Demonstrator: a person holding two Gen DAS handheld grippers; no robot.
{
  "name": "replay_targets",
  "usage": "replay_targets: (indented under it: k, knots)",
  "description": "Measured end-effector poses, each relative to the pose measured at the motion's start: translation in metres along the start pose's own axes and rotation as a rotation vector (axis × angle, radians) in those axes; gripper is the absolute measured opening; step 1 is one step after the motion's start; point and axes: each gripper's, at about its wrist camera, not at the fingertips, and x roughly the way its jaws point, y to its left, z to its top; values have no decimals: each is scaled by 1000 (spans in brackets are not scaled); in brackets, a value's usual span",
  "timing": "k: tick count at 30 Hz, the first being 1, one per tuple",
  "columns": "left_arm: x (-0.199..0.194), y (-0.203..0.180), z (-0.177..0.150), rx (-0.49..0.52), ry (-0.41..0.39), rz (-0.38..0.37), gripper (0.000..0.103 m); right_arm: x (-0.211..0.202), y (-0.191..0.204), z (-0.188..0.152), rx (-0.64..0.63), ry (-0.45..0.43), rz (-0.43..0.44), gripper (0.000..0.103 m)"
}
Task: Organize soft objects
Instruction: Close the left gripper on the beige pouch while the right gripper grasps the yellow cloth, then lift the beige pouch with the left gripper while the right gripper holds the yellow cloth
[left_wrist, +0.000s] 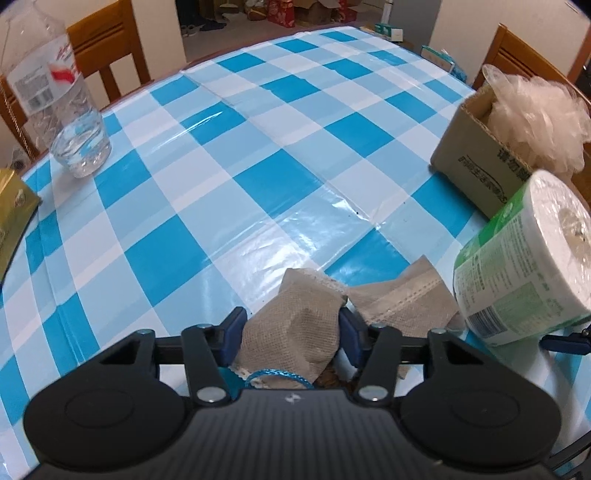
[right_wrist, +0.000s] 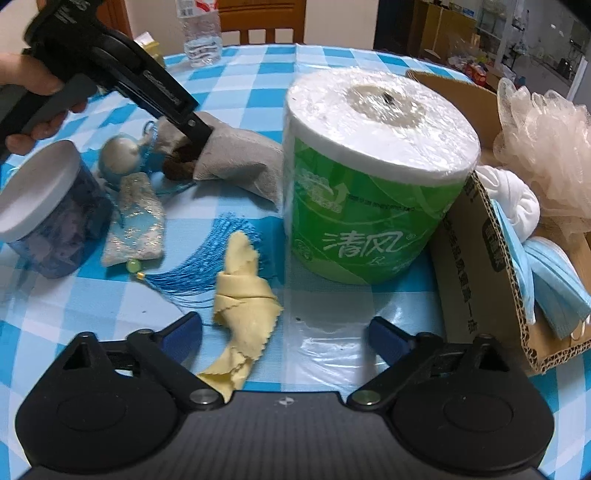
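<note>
My left gripper (left_wrist: 291, 323) points down at the table, its blue pads pressed into both sides of a grey woven cloth pouch (left_wrist: 295, 332). In the right wrist view a hand holds that gripper (right_wrist: 197, 134) with its tips sunk into the same pouch (right_wrist: 240, 162). My right gripper (right_wrist: 286, 332) stands open just above the tablecloth. A crumpled yellow cloth (right_wrist: 243, 295) lies between its fingers, nearer the left one, untouched. A green-wrapped toilet roll (right_wrist: 376, 177) stands upright right ahead of it.
A cardboard box (right_wrist: 476, 266) on the right holds a mesh bath pouf (right_wrist: 546, 147), a white cloth (right_wrist: 513, 199) and blue face masks (right_wrist: 550, 280). A white-lidded jar (right_wrist: 44, 206), a glittery sachet (right_wrist: 136, 225) and a blue tassel (right_wrist: 207, 258) lie left. A water bottle (left_wrist: 55, 99) stands far left.
</note>
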Motion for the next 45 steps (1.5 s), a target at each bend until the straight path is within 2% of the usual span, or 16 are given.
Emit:
replay_targets:
  k: [5,7,9,13,15,25,33,45]
  knots:
    - [4,-1,2,20,-8,14,58,-7,9,2,-29,-28,19,77]
    - [5,-1,3,10,-4,8,53,-9,13,3,-43,-34,19,69]
    - [5,-2,3,10,-5,6,51,-9,14,4,-48,-30,26,54]
    - [4,-1,2,0,-5,-3,40,-11,16,5,-66,-30,20,43]
    - [2,0,1,-7,-6,-8,38,-11,14,8,-63,-30,29,37]
    - [-20,0,0,-12,-25,-5,37,-29,13,10,-83,-48,53,36]
    - [-55,-4,2,-9,-62,-6,37,-58,5,11,-109,-55,77,36]
    - [-121,-43,-1,41,-112,-17,33,-112,-23,2,-191,-85,87,36]
